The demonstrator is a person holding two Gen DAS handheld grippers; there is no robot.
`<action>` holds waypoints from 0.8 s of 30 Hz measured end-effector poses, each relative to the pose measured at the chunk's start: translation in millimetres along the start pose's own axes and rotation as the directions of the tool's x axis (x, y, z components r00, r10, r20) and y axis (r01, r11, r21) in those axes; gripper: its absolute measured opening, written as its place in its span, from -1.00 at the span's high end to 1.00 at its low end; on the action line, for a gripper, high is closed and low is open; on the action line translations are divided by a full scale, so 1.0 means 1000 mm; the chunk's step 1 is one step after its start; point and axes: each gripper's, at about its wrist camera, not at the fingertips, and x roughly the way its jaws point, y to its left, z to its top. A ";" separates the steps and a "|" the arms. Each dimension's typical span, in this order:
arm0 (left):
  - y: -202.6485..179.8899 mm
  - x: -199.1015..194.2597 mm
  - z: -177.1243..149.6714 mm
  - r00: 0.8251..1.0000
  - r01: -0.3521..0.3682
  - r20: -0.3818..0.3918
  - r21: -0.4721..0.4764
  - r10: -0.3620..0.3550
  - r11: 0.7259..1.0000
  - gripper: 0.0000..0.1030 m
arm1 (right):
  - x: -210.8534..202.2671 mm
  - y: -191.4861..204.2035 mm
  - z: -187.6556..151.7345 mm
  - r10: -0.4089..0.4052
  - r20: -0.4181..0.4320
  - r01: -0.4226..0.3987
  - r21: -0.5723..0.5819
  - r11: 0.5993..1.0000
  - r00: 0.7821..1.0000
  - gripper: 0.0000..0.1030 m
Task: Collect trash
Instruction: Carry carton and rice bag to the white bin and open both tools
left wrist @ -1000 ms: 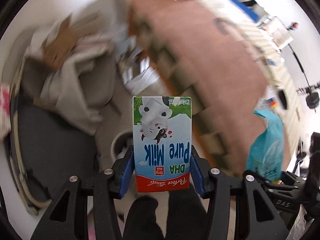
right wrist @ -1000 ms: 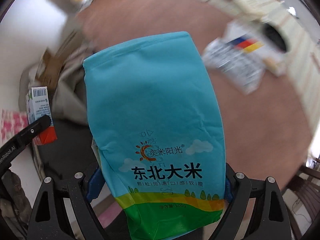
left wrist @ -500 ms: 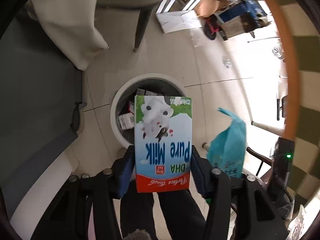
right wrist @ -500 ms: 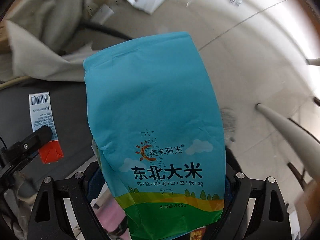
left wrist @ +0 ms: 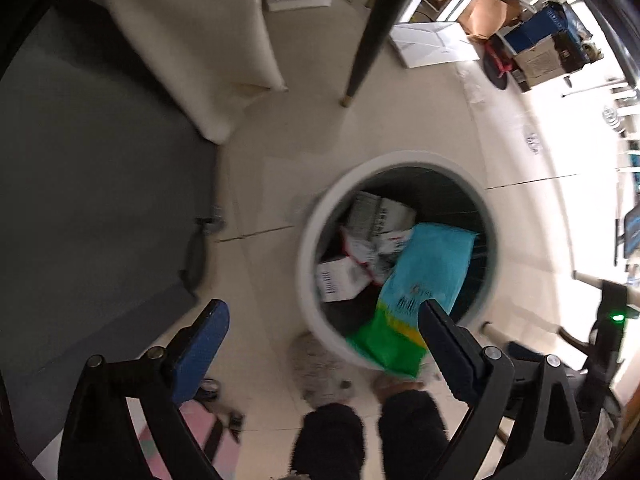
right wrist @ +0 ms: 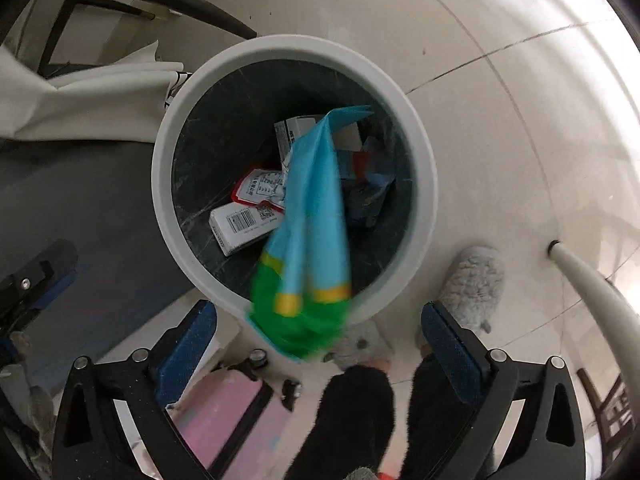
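Turquoise rice bag [right wrist: 308, 216] drops past your right gripper [right wrist: 320, 340] into the white bin [right wrist: 424, 168]. Both grippers' jaws have just been opening and now gape empty, left gripper [left wrist: 324, 340] included. You're in the drop step; next, I judge, lift away for more trash.

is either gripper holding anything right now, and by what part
Nothing is held. Both the left gripper and right gripper are open; the blue rice bag is dropping into the bin.

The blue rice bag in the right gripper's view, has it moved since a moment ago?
Yes. The blue rice bag has left the right gripper, whose jaws just opened further, and now drops away toward the white trash bin below.
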 end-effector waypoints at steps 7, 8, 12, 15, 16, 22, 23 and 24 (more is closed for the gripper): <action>0.001 -0.024 -0.023 0.999 -0.036 0.004 0.013 0.036 0.999 -0.88 | -0.041 -0.002 -0.006 -0.187 0.090 0.193 -0.059 0.980 0.978 -1.00; 0.000 -0.029 -0.026 0.999 -0.036 0.007 0.017 0.036 0.999 -0.88 | -0.049 -0.004 -0.010 -0.204 0.097 0.210 -0.062 0.976 0.974 -1.00; -0.006 -0.055 -0.041 0.999 -0.035 0.019 0.033 0.034 0.999 -0.88 | -0.081 -0.005 -0.021 -0.249 0.136 0.260 -0.068 0.963 0.959 -1.00; -0.010 -0.078 -0.054 0.999 -0.025 0.030 0.035 0.024 0.999 -0.88 | -0.109 -0.001 -0.031 -0.261 0.166 0.276 -0.072 0.958 0.951 -1.00; -0.010 -0.088 -0.058 0.999 -0.026 0.034 0.038 0.025 0.999 -0.88 | -0.119 0.002 -0.035 -0.266 0.176 0.282 -0.072 0.957 0.948 -1.00; -0.013 -0.145 -0.079 0.998 -0.031 0.061 0.043 0.028 0.999 -0.88 | -0.184 0.016 -0.065 -0.262 0.227 0.285 -0.072 0.956 0.938 -1.00; -0.013 -0.157 -0.083 0.997 -0.036 0.068 0.045 0.033 0.998 -0.88 | -0.194 0.019 -0.070 -0.261 0.235 0.285 -0.073 0.956 0.936 -1.00; -0.013 -0.168 -0.086 0.997 -0.038 0.075 0.047 0.035 0.998 -0.88 | -0.203 0.021 -0.075 -0.260 0.243 0.284 -0.072 0.956 0.935 -1.00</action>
